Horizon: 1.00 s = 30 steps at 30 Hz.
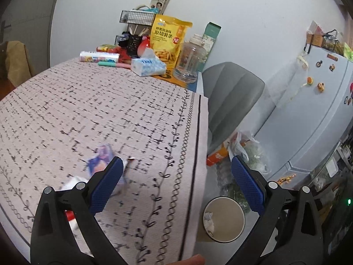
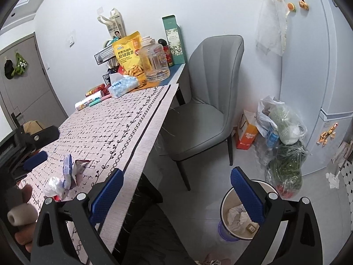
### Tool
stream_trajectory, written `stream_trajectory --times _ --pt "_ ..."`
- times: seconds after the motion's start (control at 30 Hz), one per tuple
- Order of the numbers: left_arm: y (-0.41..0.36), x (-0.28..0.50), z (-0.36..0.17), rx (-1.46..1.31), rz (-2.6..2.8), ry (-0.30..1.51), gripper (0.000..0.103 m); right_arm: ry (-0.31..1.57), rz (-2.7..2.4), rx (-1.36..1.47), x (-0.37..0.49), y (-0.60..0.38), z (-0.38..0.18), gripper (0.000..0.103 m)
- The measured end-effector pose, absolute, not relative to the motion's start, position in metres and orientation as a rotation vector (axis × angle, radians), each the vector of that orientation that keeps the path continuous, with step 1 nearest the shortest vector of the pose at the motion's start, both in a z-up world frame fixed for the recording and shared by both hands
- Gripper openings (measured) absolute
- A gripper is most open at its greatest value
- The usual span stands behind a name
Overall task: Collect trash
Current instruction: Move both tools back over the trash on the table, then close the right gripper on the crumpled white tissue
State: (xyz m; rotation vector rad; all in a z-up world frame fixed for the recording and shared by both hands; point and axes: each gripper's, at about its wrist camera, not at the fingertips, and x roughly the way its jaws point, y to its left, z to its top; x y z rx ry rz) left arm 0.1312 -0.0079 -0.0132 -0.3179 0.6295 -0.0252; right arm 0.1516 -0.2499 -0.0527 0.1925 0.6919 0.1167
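Both tools gaping wide, holding nothing: left tool point(image 1: 176, 176) should be closing squarely over wrapper point(image 1: 103, 156) on counter point(image 1: 110, 101), then carrying to bin point(image 2: 245, 216); right tool point(image 2: 176, 181) idling.

The left tool point(image 1: 176, 176) hung wide open over the edge of the patterned worktop point(image 1: 88, 110), a blurred blue wrapper point(image 1: 101, 161) lying just beside its left finger, while a trash bin point(image 1: 224, 218) stood on the floor below.

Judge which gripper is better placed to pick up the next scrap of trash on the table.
Left. The left gripper, open, sits right at the torn wrappers on the tablecloth, while the right gripper, also open, hangs over the bin.
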Motion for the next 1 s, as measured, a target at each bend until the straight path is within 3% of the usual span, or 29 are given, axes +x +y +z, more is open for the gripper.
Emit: stream_trajectory --times 0.5,1.0 --pt "0.038 0.086 -0.025 -0.276 -0.034 0.627 0.097 0.613 0.262 0.145 0.137 -0.202 -0.041 0.095" --pt "0.095 0.047 -0.054 -0.333 0.007 0.646 0.097 0.679 0.409 0.080 0.131 -0.155 -0.050 0.095"
